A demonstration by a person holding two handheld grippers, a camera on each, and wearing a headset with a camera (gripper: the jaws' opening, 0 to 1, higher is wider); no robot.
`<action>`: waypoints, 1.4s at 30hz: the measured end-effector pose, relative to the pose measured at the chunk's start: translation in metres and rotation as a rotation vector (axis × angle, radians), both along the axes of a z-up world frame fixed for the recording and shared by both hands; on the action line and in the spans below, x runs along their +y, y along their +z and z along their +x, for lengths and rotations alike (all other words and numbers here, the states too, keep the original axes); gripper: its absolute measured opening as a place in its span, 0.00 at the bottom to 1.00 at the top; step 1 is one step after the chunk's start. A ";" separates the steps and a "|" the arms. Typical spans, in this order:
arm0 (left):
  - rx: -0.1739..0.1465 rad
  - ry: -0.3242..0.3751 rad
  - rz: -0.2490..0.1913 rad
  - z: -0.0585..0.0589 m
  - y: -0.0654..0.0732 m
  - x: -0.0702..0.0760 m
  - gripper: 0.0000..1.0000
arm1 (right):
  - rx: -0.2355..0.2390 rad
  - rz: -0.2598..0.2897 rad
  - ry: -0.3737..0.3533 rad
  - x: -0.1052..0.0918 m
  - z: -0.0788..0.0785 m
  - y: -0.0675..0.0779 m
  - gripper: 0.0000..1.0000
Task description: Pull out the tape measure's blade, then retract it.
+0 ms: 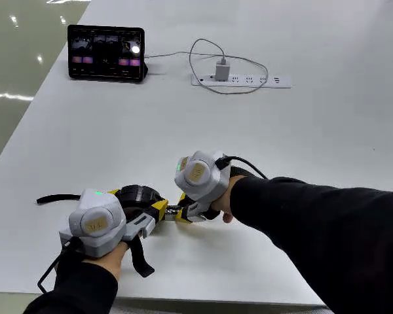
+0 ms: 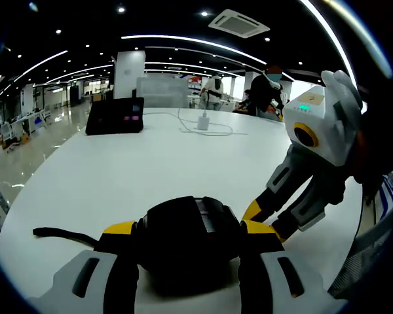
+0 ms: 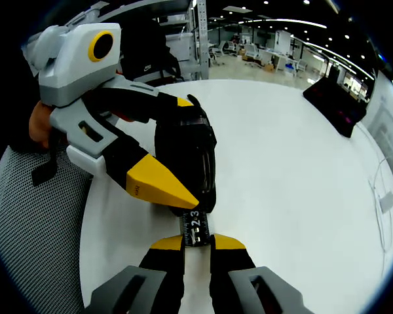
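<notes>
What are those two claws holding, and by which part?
The left gripper clamps the tape measure by the sides of its case; the right gripper pinches the exposed end of its blade.

Both dark-sleeved arms reach in low — left gripper clamps the tape measure, right gripper pinches its blade, the 2 nearly tip to tip.

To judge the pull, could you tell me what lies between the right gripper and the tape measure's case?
A short stretch of blade, marked 2 and 3, links case and right gripper, seen in the right gripper view.
</notes>
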State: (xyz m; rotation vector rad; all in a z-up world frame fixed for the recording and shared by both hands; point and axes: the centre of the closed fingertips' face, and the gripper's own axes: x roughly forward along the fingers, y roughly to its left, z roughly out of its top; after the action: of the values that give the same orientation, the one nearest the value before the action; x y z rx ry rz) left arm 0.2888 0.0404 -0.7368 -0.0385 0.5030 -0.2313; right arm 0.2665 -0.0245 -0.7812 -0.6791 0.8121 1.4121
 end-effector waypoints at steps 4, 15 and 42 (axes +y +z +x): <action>0.000 0.000 -0.001 0.000 0.000 0.000 0.56 | 0.003 0.008 -0.004 0.003 0.000 0.000 0.10; -0.002 0.001 -0.002 0.001 0.000 0.000 0.56 | -0.004 0.016 -0.003 0.009 0.000 0.000 0.10; -0.005 0.002 -0.007 0.001 0.000 0.000 0.57 | -0.003 0.037 -0.013 0.018 -0.001 0.000 0.11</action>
State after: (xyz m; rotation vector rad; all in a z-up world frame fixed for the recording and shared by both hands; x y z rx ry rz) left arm 0.2894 0.0402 -0.7370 -0.0447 0.4972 -0.2312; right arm 0.2656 -0.0062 -0.7812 -0.6465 0.7848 1.4111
